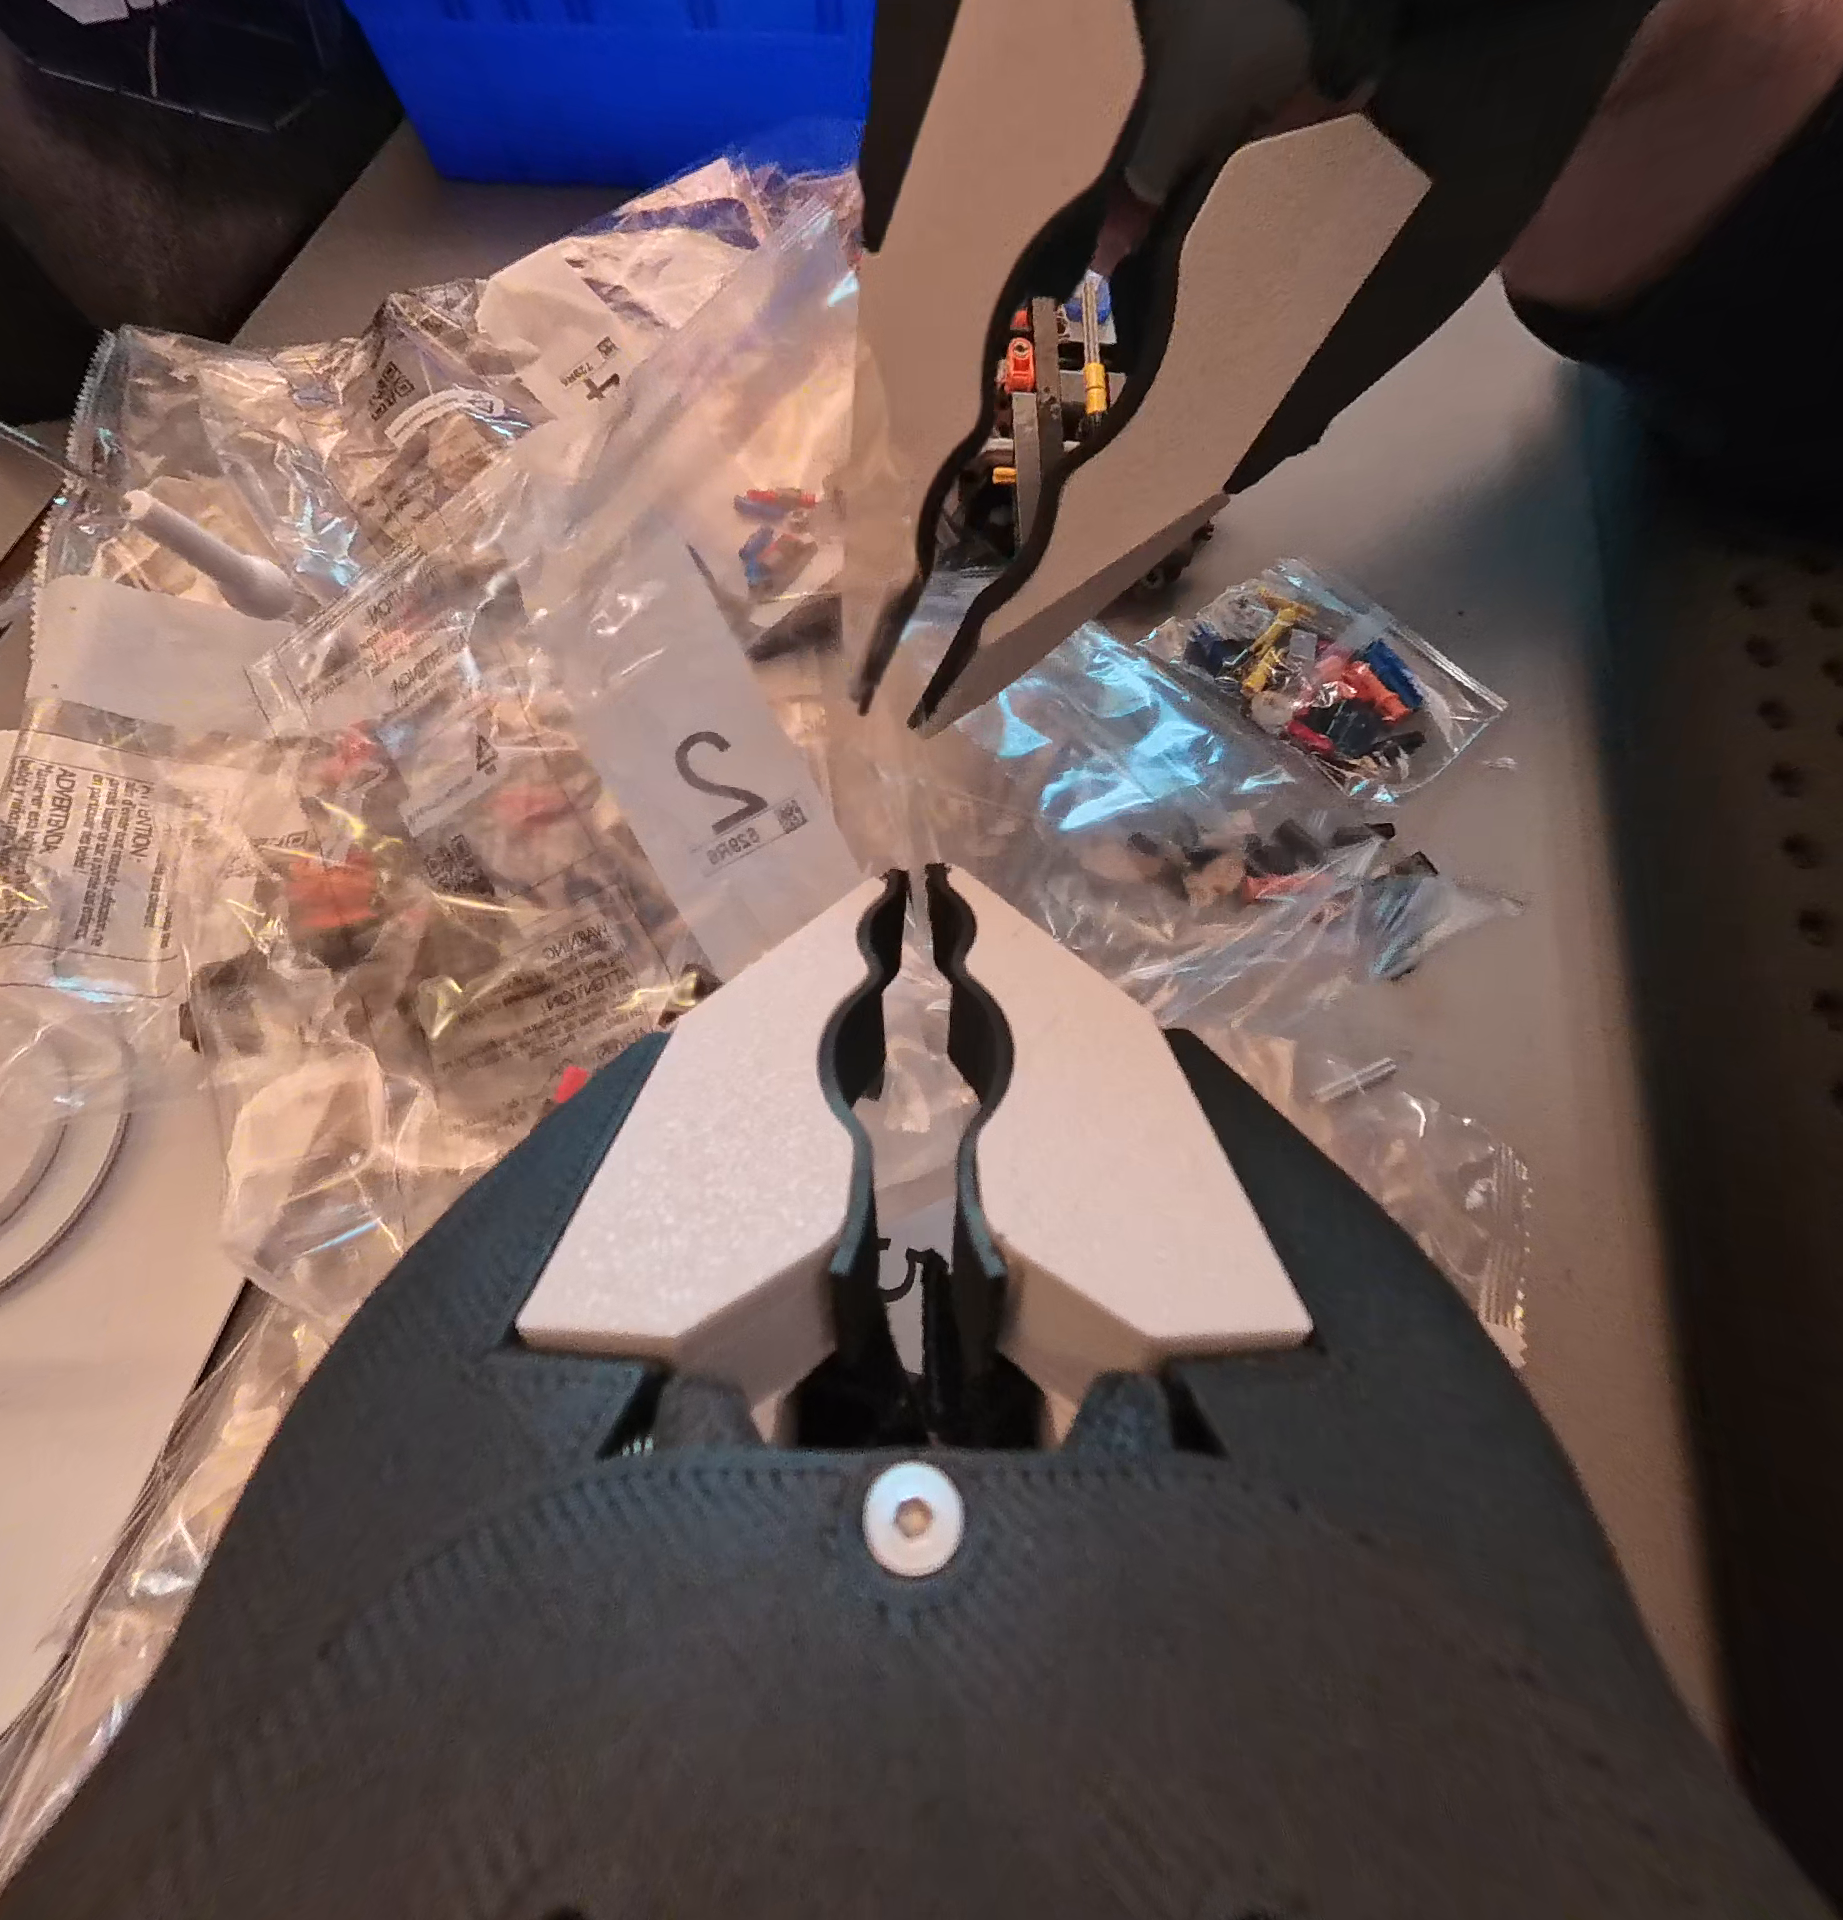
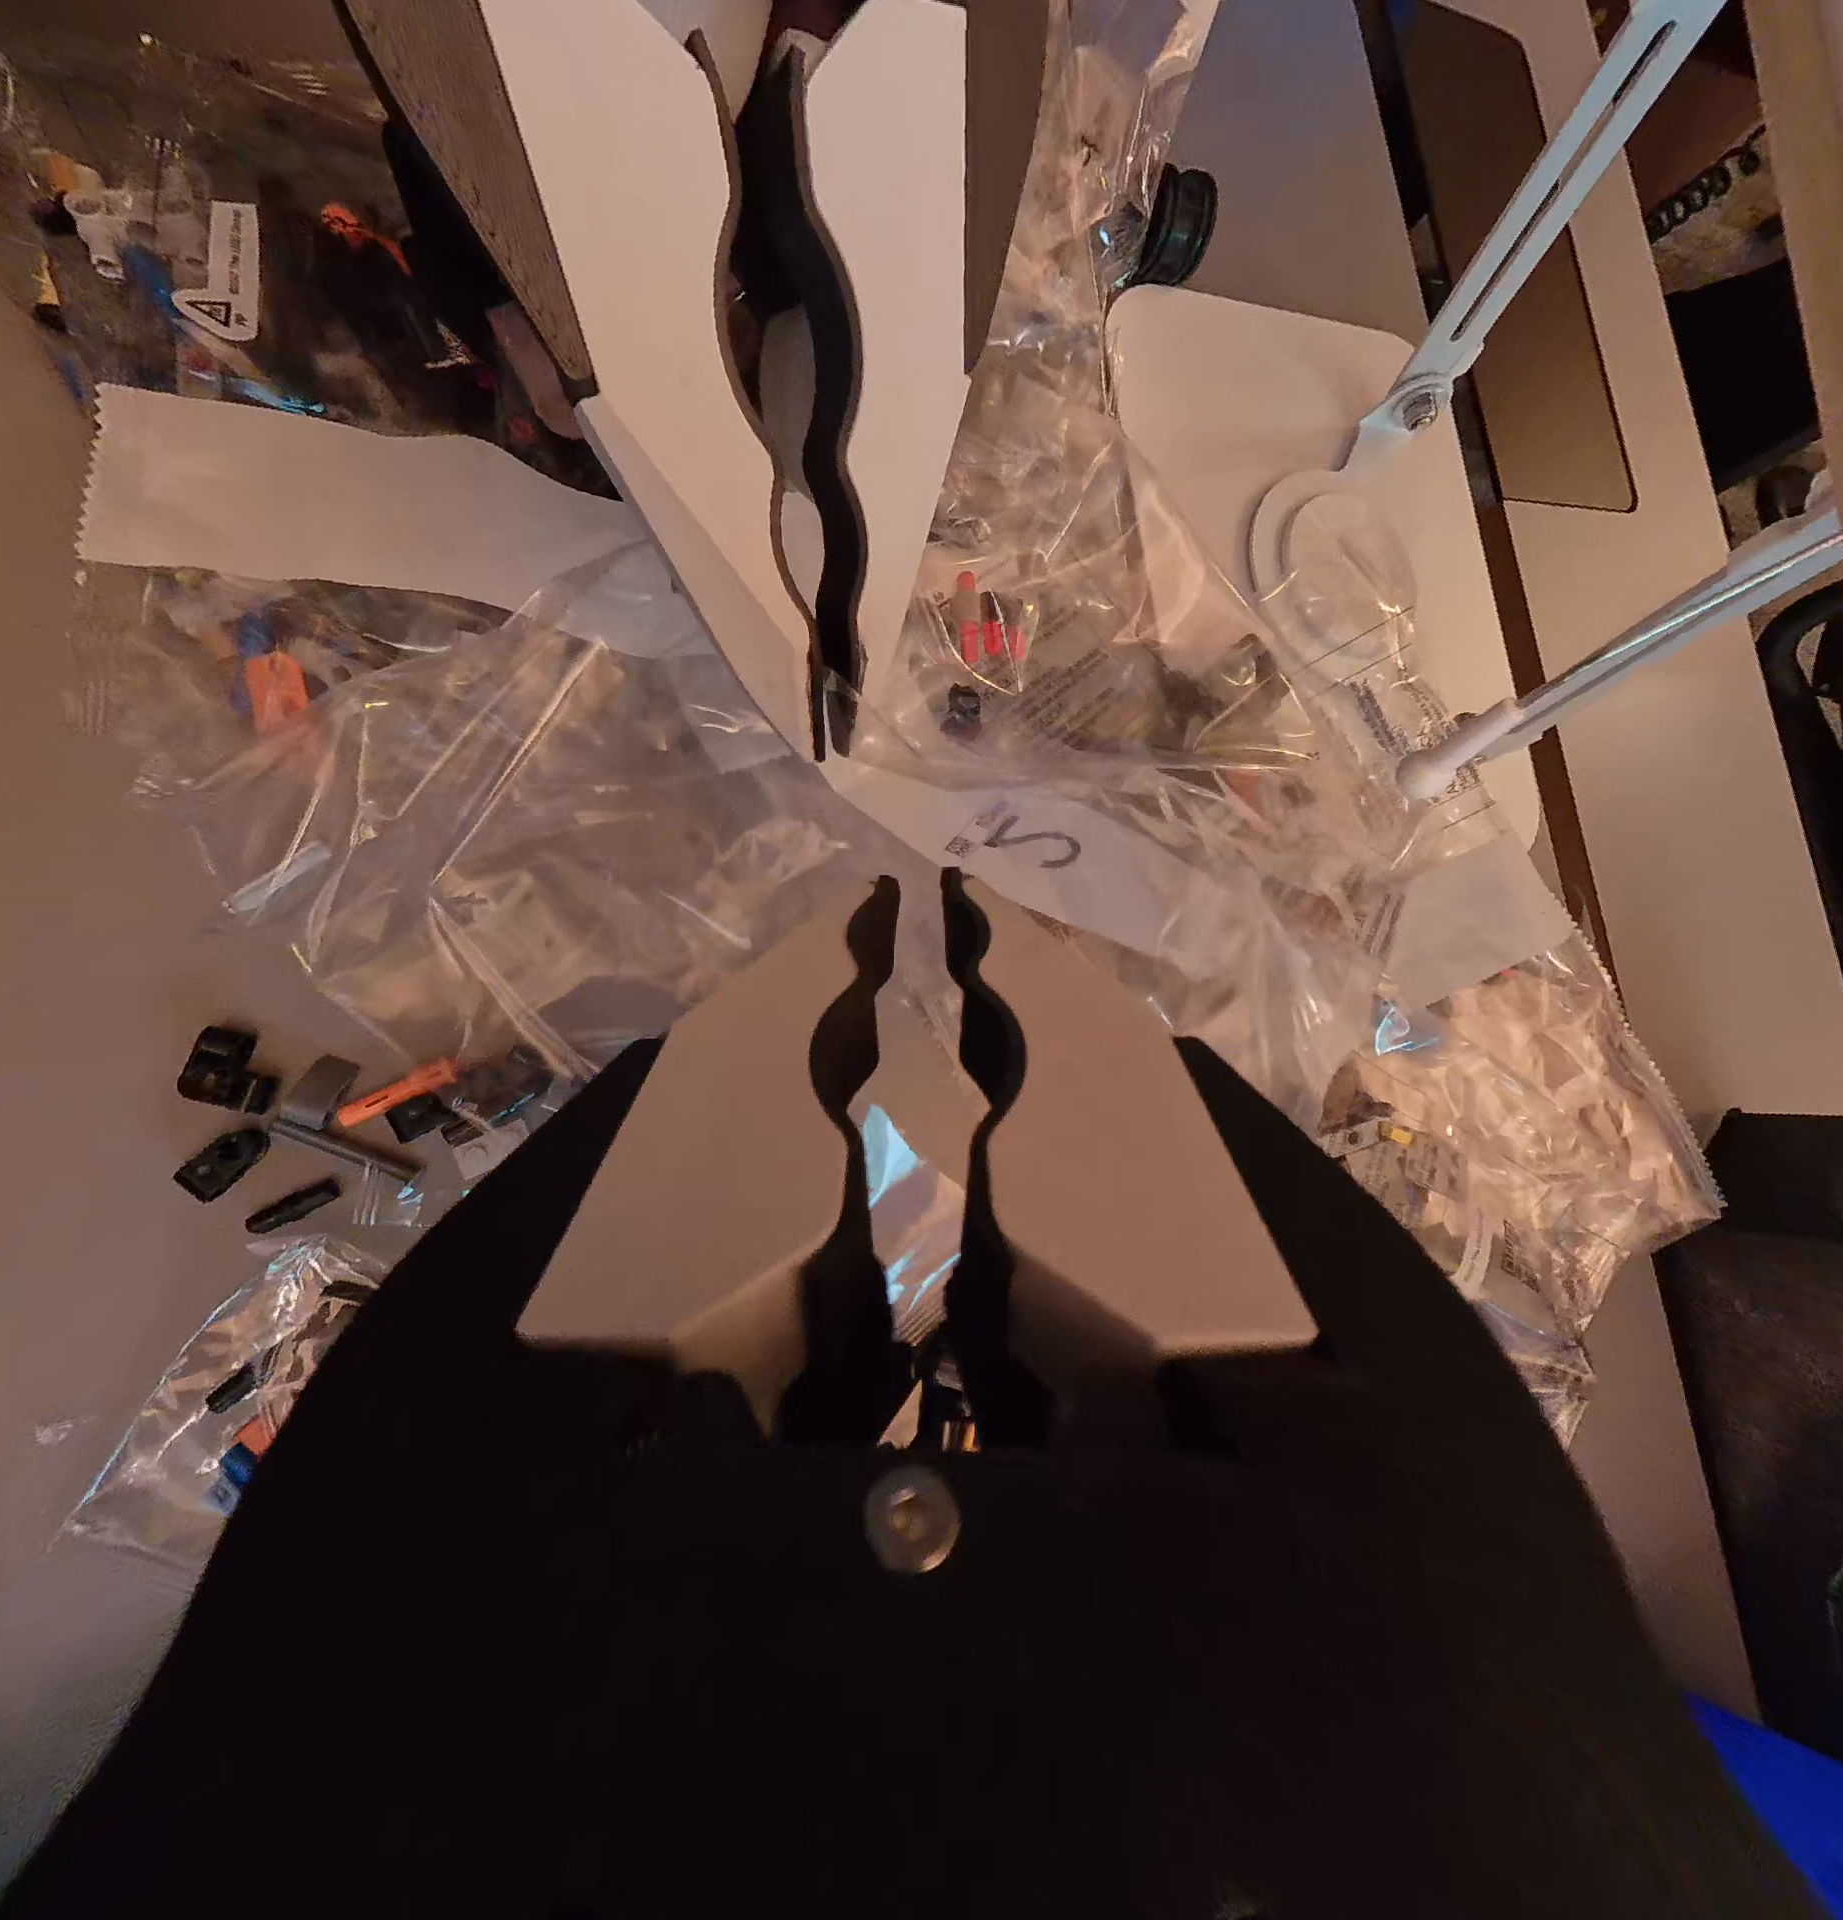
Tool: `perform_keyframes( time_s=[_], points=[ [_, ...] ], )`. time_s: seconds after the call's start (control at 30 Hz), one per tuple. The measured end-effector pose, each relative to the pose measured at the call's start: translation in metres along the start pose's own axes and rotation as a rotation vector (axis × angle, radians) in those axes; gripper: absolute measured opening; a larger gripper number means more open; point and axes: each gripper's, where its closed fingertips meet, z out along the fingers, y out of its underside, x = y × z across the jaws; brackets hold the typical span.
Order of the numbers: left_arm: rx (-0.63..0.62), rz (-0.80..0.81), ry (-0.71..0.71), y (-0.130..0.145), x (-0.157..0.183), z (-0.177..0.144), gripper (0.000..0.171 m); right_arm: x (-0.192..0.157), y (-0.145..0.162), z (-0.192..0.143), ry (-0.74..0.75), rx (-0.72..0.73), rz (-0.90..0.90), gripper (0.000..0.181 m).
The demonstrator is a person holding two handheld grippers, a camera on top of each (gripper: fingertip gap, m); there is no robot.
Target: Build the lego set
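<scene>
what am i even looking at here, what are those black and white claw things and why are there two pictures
Each claw is a hand-held two-finger gripper; a person holds one in each hand, with no robot arm. Each picture comes from a camera on one gripper, looking along its fingers. The left gripper fills the bottom of the left wrist view, with the right one opposite; the right gripper fills its own view. Both seem nearly shut on the same clear plastic bag, as if pulling it open. On the table lie more clear bags of lego parts, a half-built model behind, and some loose dark pieces.
</scene>
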Motion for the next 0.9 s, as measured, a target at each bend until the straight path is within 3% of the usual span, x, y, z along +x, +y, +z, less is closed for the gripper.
perform_keyframes(
  time_s=[0.9],
  points=[
    [0.009, 0.008, -0.016, -0.002, -0.002, 0.0, 0.002, 0.003, -0.009, -0.009, 0.005, 0.055, 0.029, 0.0]
  ],
)
